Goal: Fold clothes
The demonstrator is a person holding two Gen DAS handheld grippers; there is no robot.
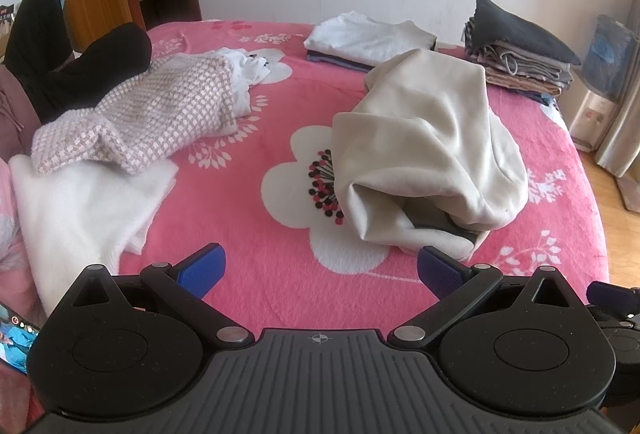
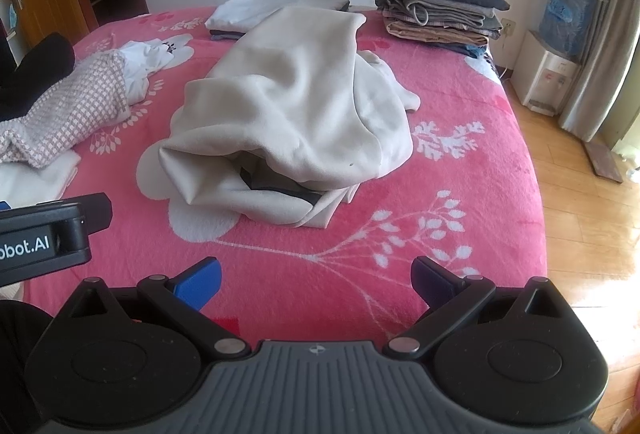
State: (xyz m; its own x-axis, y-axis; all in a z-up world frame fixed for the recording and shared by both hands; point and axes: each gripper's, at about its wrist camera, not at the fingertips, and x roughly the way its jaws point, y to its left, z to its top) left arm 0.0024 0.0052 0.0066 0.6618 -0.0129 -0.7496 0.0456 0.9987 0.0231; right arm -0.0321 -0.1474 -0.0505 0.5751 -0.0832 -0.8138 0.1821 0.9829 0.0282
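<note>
Cream fleece, thick and soft by the look of it: the garment (image 1: 430, 154) should be light but floppy, sagging wherever it is unsupported, so I judge the near hem corners by its dark-lined opening the best hold. It lies crumpled in a heap on the pink bed (image 1: 248, 218), just ahead of the left tongs (image 1: 320, 270) and a little to their right, and ahead-left of the right tongs (image 2: 316, 280). Both tongs stand apart, holding nothing.

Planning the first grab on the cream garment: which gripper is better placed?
Left, probably. The cream garment has its near hem just beyond the left gripper, by one fingertip; the right gripper, also open, faces bare pink blanket.
</note>
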